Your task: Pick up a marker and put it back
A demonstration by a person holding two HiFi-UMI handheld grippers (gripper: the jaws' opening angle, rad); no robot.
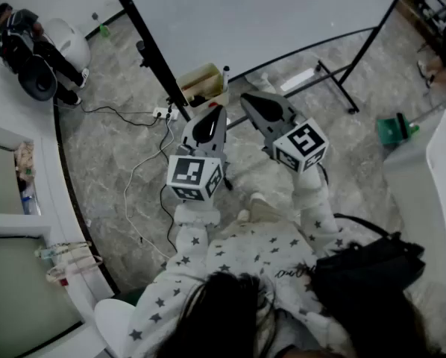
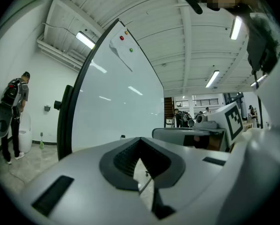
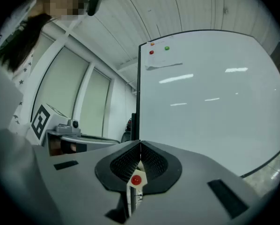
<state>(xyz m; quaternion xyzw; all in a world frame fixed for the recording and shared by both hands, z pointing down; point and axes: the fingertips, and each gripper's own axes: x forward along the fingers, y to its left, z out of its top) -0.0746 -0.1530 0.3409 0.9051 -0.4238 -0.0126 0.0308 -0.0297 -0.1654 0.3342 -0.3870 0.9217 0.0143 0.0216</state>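
A large whiteboard (image 1: 268, 13) stands in front of me, with red and green magnets (image 3: 151, 52) near its top. At its foot sits a beige box (image 1: 200, 84), and a white marker with a dark cap (image 1: 224, 77) stands beside it. My left gripper (image 1: 220, 110) (image 2: 140, 142) is raised towards the board, its jaws shut with nothing between them. My right gripper (image 1: 247, 99) (image 3: 140, 146) is held up alongside it, also shut. Below its closed tips a small white piece with a round red spot (image 3: 136, 179) shows in the slit; I cannot tell what it is.
The whiteboard's black stand legs (image 1: 335, 88) spread across the marble floor. A power strip and cables (image 1: 163, 114) lie left of the box. A person (image 1: 18, 28) stands at the far left. A green object (image 1: 394, 129) and a white counter (image 1: 432, 192) are at right.
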